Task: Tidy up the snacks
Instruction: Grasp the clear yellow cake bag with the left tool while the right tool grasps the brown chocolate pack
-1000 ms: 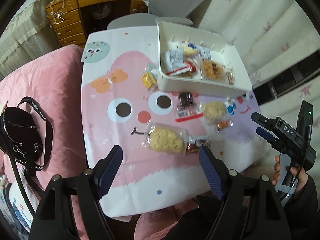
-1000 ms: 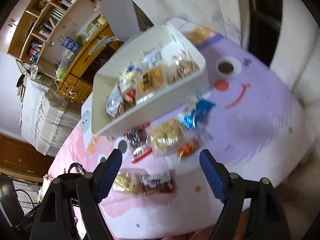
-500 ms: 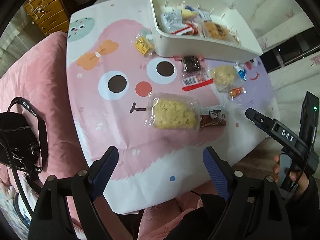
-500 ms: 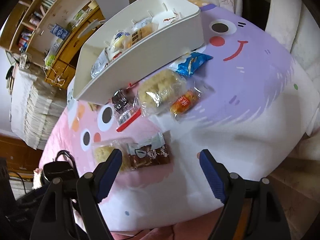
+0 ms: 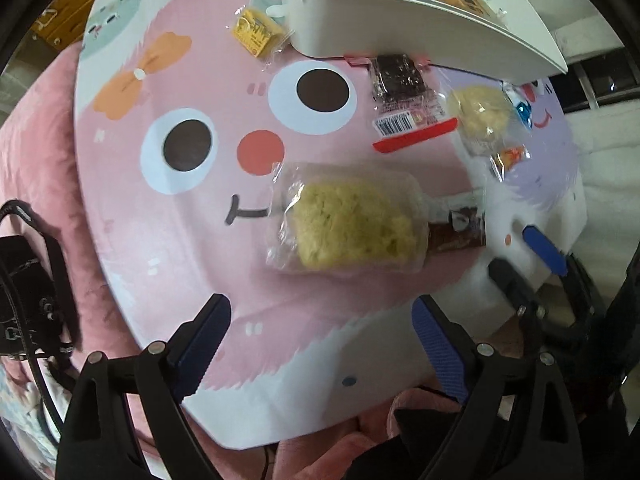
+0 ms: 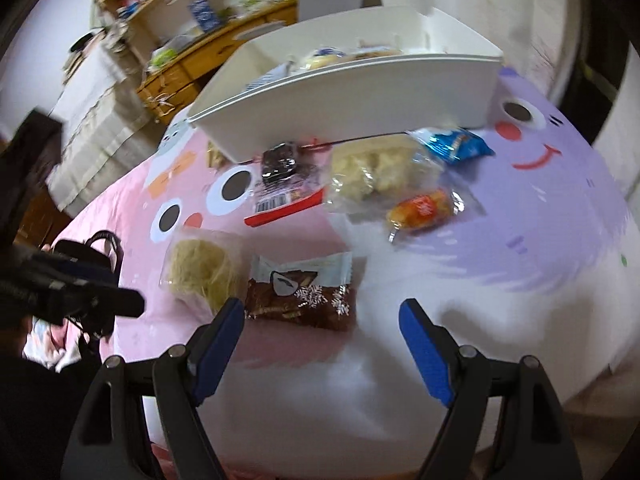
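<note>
The left wrist view looks steeply down, close over the pink cartoon-face printed mat point(image 5: 168, 216). The right wrist view slants across it. Both share the clear-wrapped yellow noodle cake point(image 5: 352, 226) point(image 6: 202, 270) and white plastic bin point(image 5: 420, 36) point(image 6: 360, 104).

- Tabletop point(image 5: 120, 208): pink cartoon face, orange bow, lilac face beyond the bin.
- Bin point(image 5: 400, 28): plain white.
- Noodle cake point(image 5: 348, 228): pale yellow, clear wrap.
- Wafer point(image 6: 300, 292): brown, white snowflakes.
- Cracker point(image 5: 256, 32), left of bin: yellow.
- Hand-held gripper pads point(image 6: 424, 356): blue.
</note>
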`<move>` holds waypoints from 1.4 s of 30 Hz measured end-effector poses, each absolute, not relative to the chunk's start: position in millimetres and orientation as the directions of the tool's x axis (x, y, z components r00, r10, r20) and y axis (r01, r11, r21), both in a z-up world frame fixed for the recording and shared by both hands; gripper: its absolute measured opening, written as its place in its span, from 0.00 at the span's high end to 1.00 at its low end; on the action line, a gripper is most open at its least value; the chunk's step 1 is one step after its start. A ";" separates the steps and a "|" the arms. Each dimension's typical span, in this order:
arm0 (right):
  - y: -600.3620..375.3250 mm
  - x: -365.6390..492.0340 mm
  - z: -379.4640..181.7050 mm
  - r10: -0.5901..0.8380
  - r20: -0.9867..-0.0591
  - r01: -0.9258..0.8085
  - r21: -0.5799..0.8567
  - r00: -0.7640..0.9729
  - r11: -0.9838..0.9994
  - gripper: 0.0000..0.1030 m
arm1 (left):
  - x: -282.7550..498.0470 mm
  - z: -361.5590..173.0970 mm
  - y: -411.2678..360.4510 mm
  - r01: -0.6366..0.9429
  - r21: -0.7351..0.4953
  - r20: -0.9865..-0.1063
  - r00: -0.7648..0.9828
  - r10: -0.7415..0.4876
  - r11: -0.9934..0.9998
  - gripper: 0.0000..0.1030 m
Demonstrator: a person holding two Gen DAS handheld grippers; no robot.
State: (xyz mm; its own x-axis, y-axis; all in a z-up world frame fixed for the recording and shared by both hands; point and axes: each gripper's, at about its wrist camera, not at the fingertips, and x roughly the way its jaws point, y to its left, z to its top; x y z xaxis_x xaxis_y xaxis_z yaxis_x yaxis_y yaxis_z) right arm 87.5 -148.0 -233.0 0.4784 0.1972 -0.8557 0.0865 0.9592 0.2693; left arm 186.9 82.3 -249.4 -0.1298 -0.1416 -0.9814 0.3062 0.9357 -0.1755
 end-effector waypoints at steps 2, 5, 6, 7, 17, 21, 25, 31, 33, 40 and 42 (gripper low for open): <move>-144.8 88.3 -236.9 0.200 -0.851 0.064 0.263 0.485 0.963 0.21 | 191.6 -256.8 80.7 0.294 -0.187 -0.979 -0.135 -0.153 0.937 0.11; -140.6 89.7 -243.1 0.198 -0.847 0.035 0.246 0.493 0.969 0.21 | 197.9 -267.3 76.7 0.286 -0.195 -0.976 -0.146 -0.159 0.938 0.11; -139.6 90.3 -245.5 0.197 -0.848 0.029 0.242 0.492 0.970 0.21 | 199.9 -270.6 74.9 0.285 -0.200 -0.975 -0.150 -0.162 0.938 0.11; -138.3 91.0 -248.1 0.199 -0.848 0.023 0.241 0.490 0.970 0.21 | 201.6 -272.7 72.6 0.285 -0.204 -0.974 -0.152 -0.166 0.937 0.11; -133.7 101.4 -260.4 0.202 -0.845 -0.077 0.189 0.495 0.979 0.21 | 220.3 -293.4 46.1 0.294 -0.182 -0.973 -0.188 -0.130 0.938 0.07; -136.2 107.6 -266.2 0.219 -0.845 -0.101 0.194 0.488 0.976 0.21 | 227.8 -301.2 37.6 0.289 -0.158 -0.976 -0.189 -0.105 0.944 0.05; -132.1 112.8 -268.2 0.232 -0.841 -0.142 0.185 0.489 0.972 0.21 | 234.1 -309.0 33.5 0.265 -0.154 -0.974 -0.201 -0.101 0.952 0.03; -121.9 120.2 -269.1 0.212 -0.854 -0.186 0.138 0.475 0.973 0.21 | 240.2 -319.4 33.0 0.203 -0.151 -0.966 -0.236 -0.102 0.967 0.02; -118.0 121.7 -270.4 0.197 -0.861 -0.202 0.112 0.470 0.973 0.21 | 241.4 -322.4 31.3 0.185 -0.153 -0.963 -0.247 -0.105 0.971 0.03; -108.9 125.2 -272.5 0.160 -0.871 -0.242 0.049 0.465 0.969 0.23 | 243.3 -319.7 22.8 0.192 -0.139 -0.967 -0.239 -0.091 0.971 0.13; -105.6 125.9 -273.3 0.152 -0.871 -0.242 0.039 0.467 0.970 0.24 | 235.6 -313.6 18.8 0.193 -0.138 -0.969 -0.229 -0.092 0.972 0.20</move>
State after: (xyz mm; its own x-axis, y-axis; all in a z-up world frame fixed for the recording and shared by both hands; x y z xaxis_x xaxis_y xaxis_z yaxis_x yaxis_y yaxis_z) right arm 125.9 -105.6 -273.3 0.4668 0.1516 -0.8713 -0.2415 0.9696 0.0394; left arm 235.6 18.8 -313.6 -0.2288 -0.0924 -0.9691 0.1926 0.9715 -0.1381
